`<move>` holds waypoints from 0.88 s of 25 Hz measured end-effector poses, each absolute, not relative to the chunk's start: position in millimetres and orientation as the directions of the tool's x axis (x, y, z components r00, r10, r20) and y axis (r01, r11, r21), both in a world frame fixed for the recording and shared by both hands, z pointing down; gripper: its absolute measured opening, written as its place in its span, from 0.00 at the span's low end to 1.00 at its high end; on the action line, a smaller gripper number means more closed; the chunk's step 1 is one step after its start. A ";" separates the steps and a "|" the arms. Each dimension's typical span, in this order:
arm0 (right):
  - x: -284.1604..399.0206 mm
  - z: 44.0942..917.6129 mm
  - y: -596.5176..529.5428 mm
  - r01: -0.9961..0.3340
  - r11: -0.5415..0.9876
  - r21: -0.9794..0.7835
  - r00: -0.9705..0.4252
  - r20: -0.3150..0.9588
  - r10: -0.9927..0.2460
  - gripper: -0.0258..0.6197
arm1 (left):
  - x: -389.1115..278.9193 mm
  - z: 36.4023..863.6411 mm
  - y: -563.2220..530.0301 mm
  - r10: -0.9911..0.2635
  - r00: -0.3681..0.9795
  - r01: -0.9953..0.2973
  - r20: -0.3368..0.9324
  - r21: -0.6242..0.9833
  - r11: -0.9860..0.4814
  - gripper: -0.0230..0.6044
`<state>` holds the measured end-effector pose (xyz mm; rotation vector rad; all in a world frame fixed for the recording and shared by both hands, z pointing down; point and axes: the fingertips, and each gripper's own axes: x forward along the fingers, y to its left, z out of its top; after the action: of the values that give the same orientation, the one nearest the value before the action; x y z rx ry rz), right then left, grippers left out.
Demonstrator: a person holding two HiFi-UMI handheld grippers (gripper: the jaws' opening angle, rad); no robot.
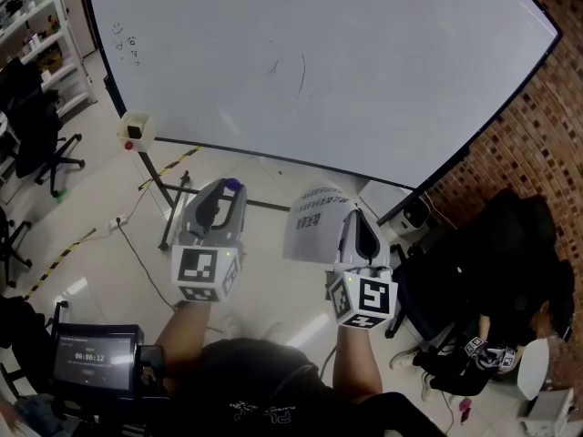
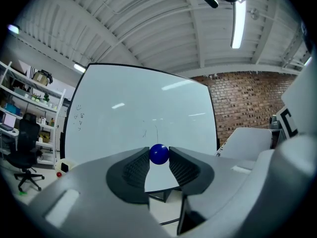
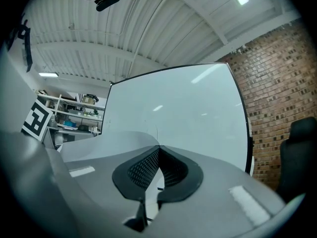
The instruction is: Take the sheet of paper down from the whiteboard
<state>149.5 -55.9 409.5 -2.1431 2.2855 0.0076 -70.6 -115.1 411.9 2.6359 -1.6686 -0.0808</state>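
Clearly right gripper pinches the sheet, print unreadable; left gripper clamps a blue ball.

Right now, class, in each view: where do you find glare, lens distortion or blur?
Head view: whiteboard edges bow, mild sheen. Left gripper view: fisheye, black corners, ceiling lamp blown out, reflections on the board. Right gripper view: fisheye too, brick wall bends.
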 end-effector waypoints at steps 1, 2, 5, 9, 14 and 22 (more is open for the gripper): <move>149.8 409.4 -56.2 -0.998 0.066 -0.001 -0.066 -0.009 -0.998 0.06 | -69.4 411.5 -115.3 -0.904 0.427 -0.903 -0.032 0.045 -0.428 0.23; 149.3 409.2 -56.4 -0.998 0.068 0.000 -0.068 -0.007 -0.998 0.06 | -69.2 410.9 -115.3 -0.904 0.426 -0.903 -0.032 0.045 -0.427 0.23; 146.3 409.6 -57.6 -0.997 0.074 0.003 -0.074 -0.006 -0.997 0.06 | -70.8 408.9 -115.5 -0.905 0.423 -0.905 -0.036 0.042 -0.424 0.23; 144.8 409.8 -59.6 -0.997 0.076 0.007 -0.076 -0.005 -0.997 0.06 | -70.6 407.9 -117.1 -0.906 0.422 -0.905 -0.036 0.039 -0.423 0.23; 144.4 410.0 -60.6 -0.997 0.076 0.011 -0.076 -0.001 -0.997 0.06 | -69.6 408.9 -117.7 -0.906 0.422 -0.905 -0.028 0.039 -0.423 0.23; 142.4 412.7 -61.7 -0.997 0.079 0.013 -0.079 0.005 -0.997 0.06 | -68.3 409.7 -118.8 -0.906 0.423 -0.905 -0.023 0.036 -0.424 0.23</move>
<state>142.4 -61.7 412.7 -2.1396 2.3166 0.0098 -68.3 -118.8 409.7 2.6355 -1.6765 -0.0605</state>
